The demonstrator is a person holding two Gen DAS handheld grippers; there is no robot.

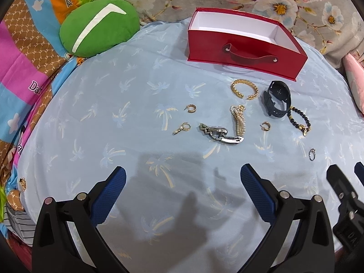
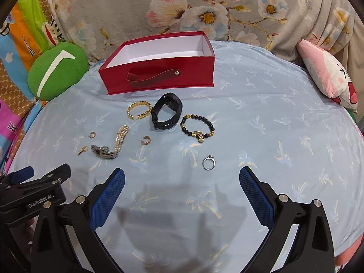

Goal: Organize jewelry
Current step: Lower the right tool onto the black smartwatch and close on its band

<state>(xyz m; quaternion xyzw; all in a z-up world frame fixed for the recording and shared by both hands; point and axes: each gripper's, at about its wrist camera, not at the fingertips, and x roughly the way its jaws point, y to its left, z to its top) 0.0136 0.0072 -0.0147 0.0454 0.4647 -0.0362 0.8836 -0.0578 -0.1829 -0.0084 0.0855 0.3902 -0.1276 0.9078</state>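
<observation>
An empty red box [image 1: 241, 52] [image 2: 159, 77] with a white inside stands at the back of a light blue cloth. In front of it lie a gold cuff [image 1: 244, 88] [image 2: 139, 109], a black watch [image 1: 276, 97] [image 2: 167, 113], a dark bead bracelet [image 1: 299, 120] [image 2: 197, 126], a pearl bracelet [image 1: 238, 119] [image 2: 120, 137], a silver chain watch [image 1: 219, 133] [image 2: 103, 152], three gold earrings [image 1: 191, 108] [image 1: 182, 127] [image 1: 265, 126] and a silver ring [image 1: 312, 154] [image 2: 208, 161]. My left gripper [image 1: 183, 182] and right gripper [image 2: 182, 182] are open and empty, nearer than the jewelry.
A green round cushion [image 1: 97, 27] [image 2: 56, 71] lies at the back left. A pink and white pillow [image 2: 327, 72] lies at the right edge. A floral blanket [image 2: 182, 6] rises behind the box. A colourful quilt [image 1: 25, 68] is on the left.
</observation>
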